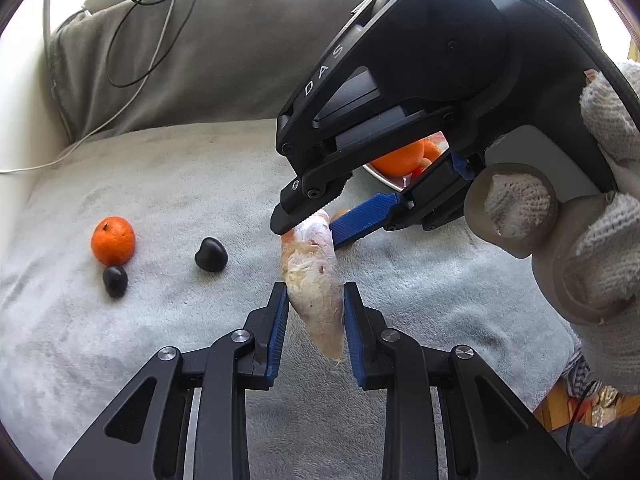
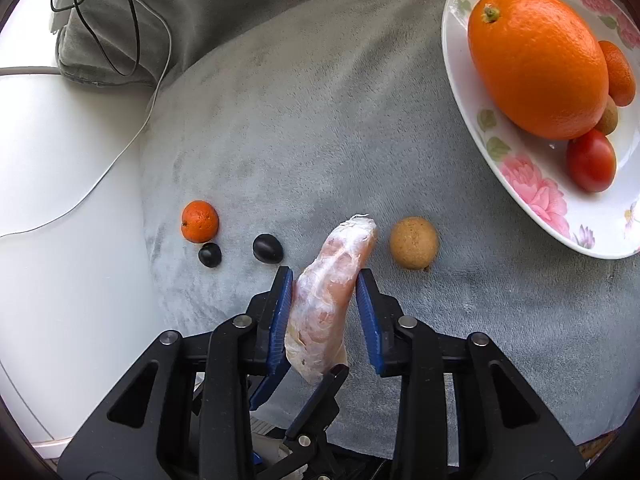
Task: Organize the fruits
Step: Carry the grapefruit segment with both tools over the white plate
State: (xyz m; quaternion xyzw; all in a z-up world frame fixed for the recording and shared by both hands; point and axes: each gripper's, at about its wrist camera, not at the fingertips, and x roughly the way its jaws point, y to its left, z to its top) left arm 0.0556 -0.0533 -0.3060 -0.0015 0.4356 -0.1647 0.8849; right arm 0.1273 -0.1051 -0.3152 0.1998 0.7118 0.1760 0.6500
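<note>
A pale peeled citrus segment [image 1: 316, 280] in thin film hangs above the grey blanket. My left gripper [image 1: 315, 287] is shut on its lower part, both blue pads against it. My right gripper [image 1: 308, 232], held by a gloved hand [image 1: 600, 248], reaches in from the upper right around the segment's top end. In the right wrist view the segment [image 2: 332, 292] stands between the right gripper [image 2: 325, 273] jaws: the left pad touches it, the right pad stands clear with a gap. The left gripper [image 2: 298, 384] shows below, holding the segment's near end.
On the blanket lie a small mandarin [image 2: 200, 221], two dark plums [image 2: 267, 248] [image 2: 210, 255] and a brown round fruit [image 2: 414, 243]. A flowered plate [image 2: 520, 188] at right holds a large orange [image 2: 538, 62], a tomato [image 2: 591, 160] and smaller fruits. Cables [image 2: 120, 32] lie at the back left.
</note>
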